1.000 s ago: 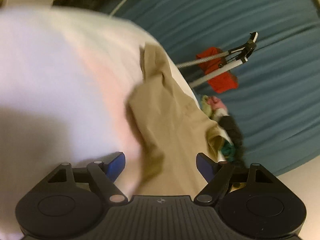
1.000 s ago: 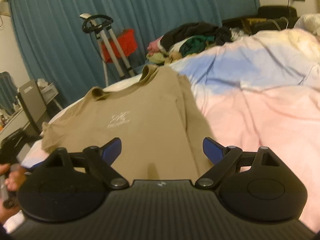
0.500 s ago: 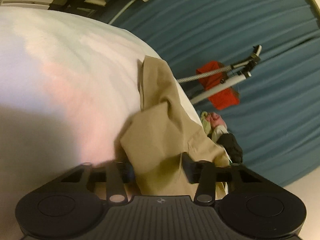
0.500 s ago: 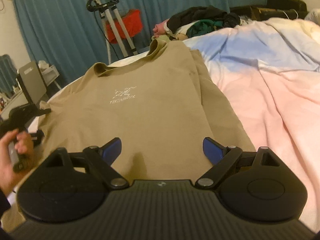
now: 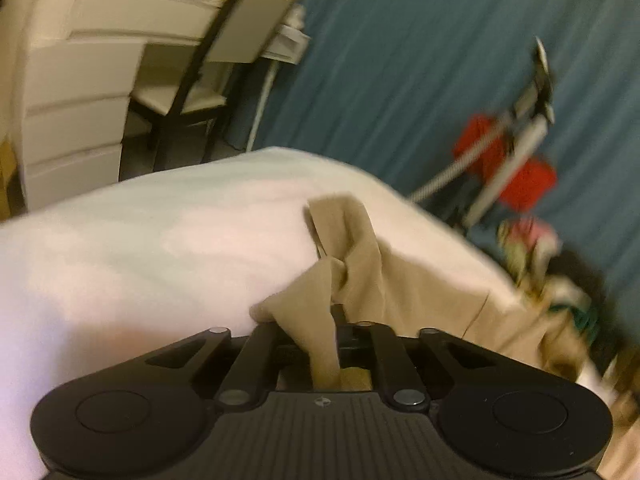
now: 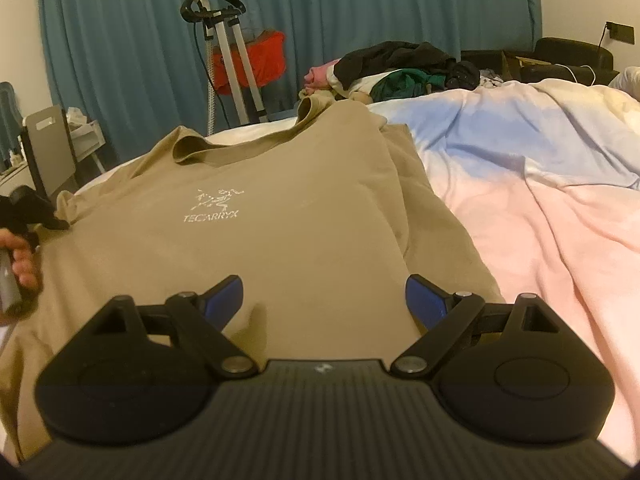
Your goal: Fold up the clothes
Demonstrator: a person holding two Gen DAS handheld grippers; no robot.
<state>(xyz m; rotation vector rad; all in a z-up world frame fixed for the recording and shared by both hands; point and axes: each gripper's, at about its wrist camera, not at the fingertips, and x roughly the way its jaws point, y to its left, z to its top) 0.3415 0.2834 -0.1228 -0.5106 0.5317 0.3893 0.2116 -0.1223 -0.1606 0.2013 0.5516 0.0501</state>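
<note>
A tan T-shirt [image 6: 248, 216] with a white chest logo lies spread face up on the bed, neck toward the curtain. My right gripper [image 6: 323, 300] hovers open over its lower part, blue pads wide apart with nothing between them. My left gripper [image 5: 320, 340] is shut on a bunched fold of the tan T-shirt [image 5: 352, 264], at the shirt's left sleeve edge. In the right wrist view, that left gripper [image 6: 28, 208] shows at the far left as a black shape, with a person's hand [image 6: 20, 260] below it.
The bed is covered by a pink, blue and white duvet [image 6: 540, 200]. A pile of mixed clothes [image 6: 396, 68] lies at the far edge. A garment steamer stand [image 6: 224, 52] with a red item stands before the blue curtain [image 6: 360, 0]. White drawers [image 5: 72, 120] and a chair [image 5: 192, 92] stand beside the bed.
My left gripper went from open to shut on the shirt's edge fabric and has lifted it, swinging its view toward the drawers. My right gripper came closer over the shirt, staying open.
</note>
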